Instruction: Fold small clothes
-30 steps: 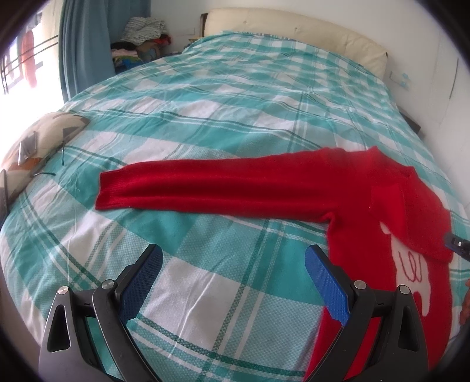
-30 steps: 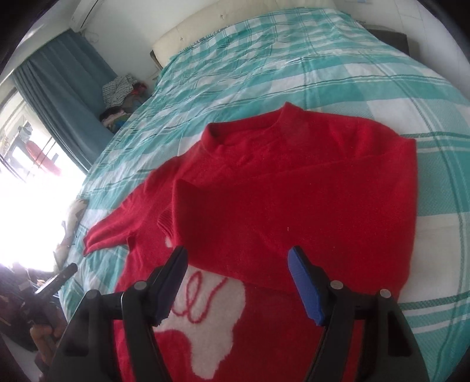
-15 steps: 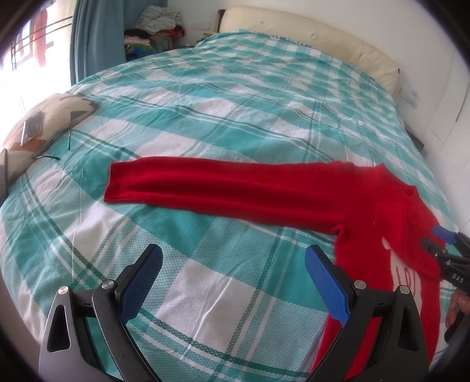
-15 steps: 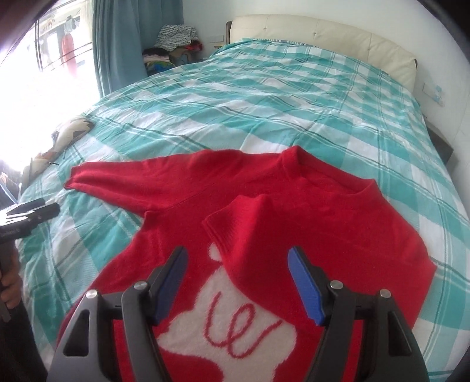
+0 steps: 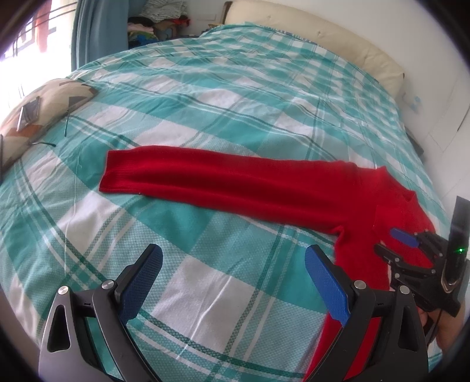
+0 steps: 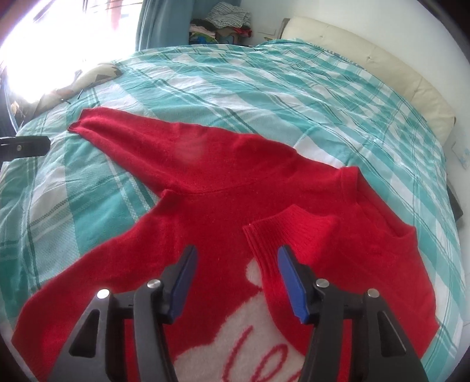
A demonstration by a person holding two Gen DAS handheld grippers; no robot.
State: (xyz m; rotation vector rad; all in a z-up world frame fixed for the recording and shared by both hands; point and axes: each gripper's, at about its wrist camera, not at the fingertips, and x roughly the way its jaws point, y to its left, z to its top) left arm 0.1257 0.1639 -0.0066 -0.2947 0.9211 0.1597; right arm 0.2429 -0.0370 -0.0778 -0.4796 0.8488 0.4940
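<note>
A red sweater (image 6: 223, 182) with a white motif (image 6: 235, 338) lies flat on the teal checked bedspread (image 5: 235, 88). One sleeve (image 5: 235, 182) stretches out straight to the left. The other sleeve is folded over the chest, and its ribbed cuff (image 6: 279, 229) lies just ahead of my right gripper (image 6: 236, 252). That gripper hovers over the sweater's front with its jaws closing, and nothing is pinched between the pads. It also shows at the right edge of the left wrist view (image 5: 411, 244). My left gripper (image 5: 233, 252) is open over bare bedspread, short of the outstretched sleeve.
A patterned cushion (image 5: 44, 102) with a flat dark object on it lies at the bed's left edge. The cream headboard (image 5: 323, 38) runs along the far side. A blue curtain (image 5: 97, 29) and a pile of clothes (image 6: 223, 20) stand beyond the bed.
My right gripper has swung left across the sweater and rolled level, ending by the folded sleeve's cuff, and its jaws have narrowed. My left gripper has shifted slightly and stays open.
</note>
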